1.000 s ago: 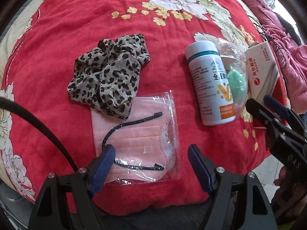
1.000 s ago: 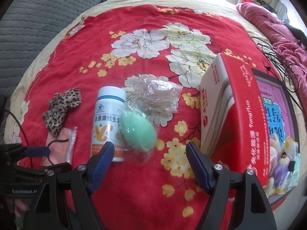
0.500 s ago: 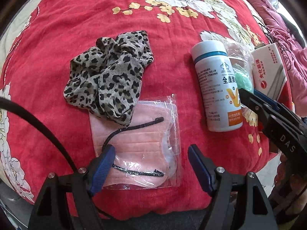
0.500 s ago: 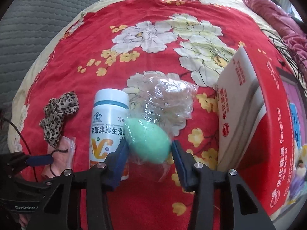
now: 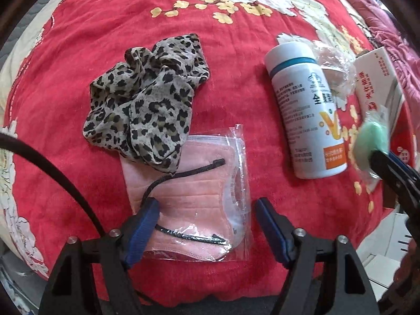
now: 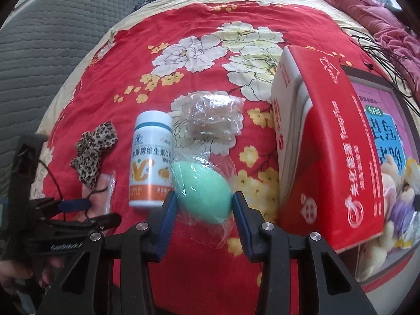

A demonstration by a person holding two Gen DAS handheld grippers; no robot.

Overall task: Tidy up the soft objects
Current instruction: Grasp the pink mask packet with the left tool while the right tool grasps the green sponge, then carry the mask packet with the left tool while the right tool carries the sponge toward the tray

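Landmark: the white pill bottle, lying on its side on the red flowered blanket covering the bed.

Right claw is closing, its blue pads pressing both sides of the green egg-shaped sponge in clear wrap, just right of the bottle's base. A crumpled clear bag is sitting just beyond the sponge, beside the bottle's cap. The red box is standing further right, leaving only a narrow lane.

Left claw is closing, jaws spread, nothing pinched, hanging over the bagged pink mask left of the bottle near the bed's front edge. The leopard scrunchie is overlapping the mask's far corner. Beyond the bottle's cap, the blanket is lying open.
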